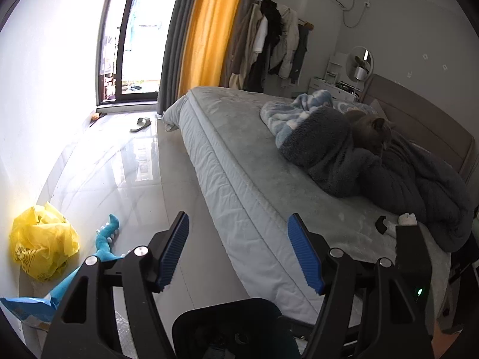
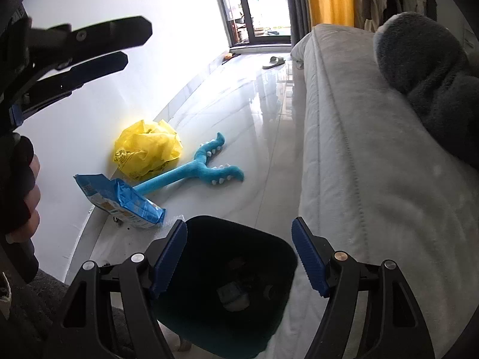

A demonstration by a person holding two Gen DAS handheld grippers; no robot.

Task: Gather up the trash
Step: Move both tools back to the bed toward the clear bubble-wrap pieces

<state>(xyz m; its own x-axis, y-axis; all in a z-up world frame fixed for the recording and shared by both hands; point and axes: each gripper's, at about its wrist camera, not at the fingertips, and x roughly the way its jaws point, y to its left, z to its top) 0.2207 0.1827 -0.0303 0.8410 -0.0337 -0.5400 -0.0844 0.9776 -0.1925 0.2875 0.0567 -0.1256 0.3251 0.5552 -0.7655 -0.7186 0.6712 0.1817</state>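
We hold both tools open and empty: our left tool [image 1: 238, 251] points over the bed [image 1: 245, 161] edge, our right tool [image 2: 239, 254] over the dark bin [image 2: 227, 287] at six o'clock. On the floor [image 2: 239, 113], at ten o'clock, lie the yellow bag [image 2: 146, 149], blue wrapper [image 2: 119, 200] and blue plush toy [image 2: 191, 170], by the wall.

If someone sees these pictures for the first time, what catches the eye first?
Probably the crumpled yellow bag on the floor by the white wall, with a blue wrapper and a blue plush toy beside it. Next, the grey cat lying among blankets on the bed.
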